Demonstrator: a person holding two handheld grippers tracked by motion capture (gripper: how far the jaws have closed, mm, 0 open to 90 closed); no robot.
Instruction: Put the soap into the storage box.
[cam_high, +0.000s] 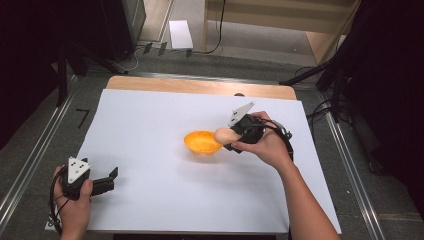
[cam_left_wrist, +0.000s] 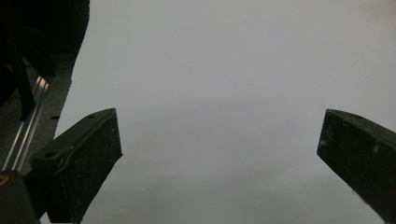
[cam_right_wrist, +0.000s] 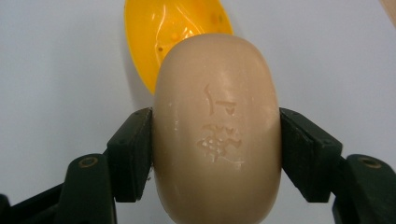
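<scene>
A beige oval bar of soap (cam_right_wrist: 217, 126) with a stamped mark is clamped between the black jaws of my right gripper (cam_right_wrist: 216, 151). In the high view the soap (cam_high: 224, 135) hangs just above the right rim of an orange bowl (cam_high: 201, 142) near the table's middle, with my right gripper (cam_high: 231, 136) shut on it and held by a hand coming from the lower right. The bowl (cam_right_wrist: 175, 35) shows behind the soap, with small specks inside it. My left gripper (cam_high: 111, 179) rests at the table's front left, open, its jaws wide apart over bare white surface (cam_left_wrist: 219, 140).
The table is covered by a white sheet (cam_high: 150, 130), with a wooden edge (cam_high: 200, 86) at the back. Metal rails (cam_high: 30, 165) run along both sides. Cables and dark stands lie on the floor beyond the table.
</scene>
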